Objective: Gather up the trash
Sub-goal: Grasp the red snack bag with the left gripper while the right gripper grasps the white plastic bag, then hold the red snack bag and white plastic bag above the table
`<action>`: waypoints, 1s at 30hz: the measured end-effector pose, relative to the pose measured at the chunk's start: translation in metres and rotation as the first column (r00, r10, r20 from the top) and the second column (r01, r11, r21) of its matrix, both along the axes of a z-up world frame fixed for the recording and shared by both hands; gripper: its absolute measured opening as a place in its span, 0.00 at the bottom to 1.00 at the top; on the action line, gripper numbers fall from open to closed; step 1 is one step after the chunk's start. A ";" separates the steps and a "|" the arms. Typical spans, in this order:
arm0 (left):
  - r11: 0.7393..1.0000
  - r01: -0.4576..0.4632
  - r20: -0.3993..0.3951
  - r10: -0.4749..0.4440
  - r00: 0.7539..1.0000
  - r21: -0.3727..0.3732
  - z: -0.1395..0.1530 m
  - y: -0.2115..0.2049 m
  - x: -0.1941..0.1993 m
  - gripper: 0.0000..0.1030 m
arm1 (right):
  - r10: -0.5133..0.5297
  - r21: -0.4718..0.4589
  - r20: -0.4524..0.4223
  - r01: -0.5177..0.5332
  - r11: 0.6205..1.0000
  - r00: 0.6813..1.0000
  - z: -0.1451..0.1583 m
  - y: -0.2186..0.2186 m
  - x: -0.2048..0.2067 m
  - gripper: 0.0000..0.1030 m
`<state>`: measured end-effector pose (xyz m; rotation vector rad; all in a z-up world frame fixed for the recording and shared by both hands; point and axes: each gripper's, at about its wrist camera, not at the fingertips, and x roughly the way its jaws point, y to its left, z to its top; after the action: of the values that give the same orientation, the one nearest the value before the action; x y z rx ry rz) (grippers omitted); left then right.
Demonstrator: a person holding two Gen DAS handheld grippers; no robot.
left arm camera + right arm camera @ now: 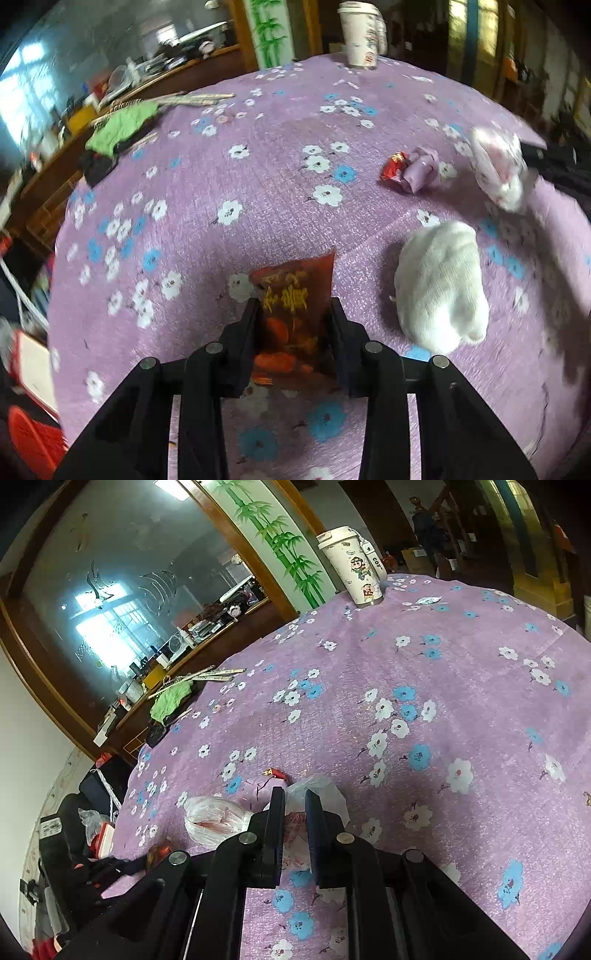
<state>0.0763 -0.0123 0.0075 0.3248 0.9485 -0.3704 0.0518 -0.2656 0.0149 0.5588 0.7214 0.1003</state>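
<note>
On the purple flowered tablecloth [258, 177], a red snack packet [295, 295] stands between the fingers of my left gripper [293, 306], and the pads press on its two edges. My right gripper [295, 797] is shut on a thin white plastic bag [321, 790] with pink print. In the left wrist view that bag [498, 173] is a blurred white shape at the far right. A second white bag [439, 284] [214, 819] lies between the two grippers. A crumpled purple wrapper [421, 170] [266, 786] and a small red wrapper [395, 166] [273, 772] lie together beyond it.
A tall white cartoon cup [360, 33] [354, 565] stands at the table's far edge, with a small scrap of wrapper [428, 600] near it. A green cloth [122, 125] [170, 698] and chopsticks [214, 674] lie at the far left edge. A cluttered wooden counter and a mirror are behind.
</note>
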 end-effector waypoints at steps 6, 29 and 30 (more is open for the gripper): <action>0.991 -0.101 0.015 0.103 0.995 -0.090 0.003 0.013 -0.008 0.31 | 0.017 -0.017 0.017 -0.017 1.000 1.000 0.005 0.005 -0.001 0.11; 0.920 -0.259 0.201 0.325 0.924 -0.295 0.030 0.059 -0.047 0.32 | 0.218 -0.232 0.137 -0.182 0.955 0.966 0.025 0.071 -0.014 0.12; 0.921 -0.260 0.205 0.325 0.923 -0.291 0.031 0.059 -0.048 0.32 | 0.221 -0.238 0.137 -0.185 0.954 0.965 0.025 0.072 -0.014 0.12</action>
<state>0.0285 0.0468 0.0381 -0.0154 0.6765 -0.1662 0.0380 -0.1939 0.0400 0.2557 0.6197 0.2514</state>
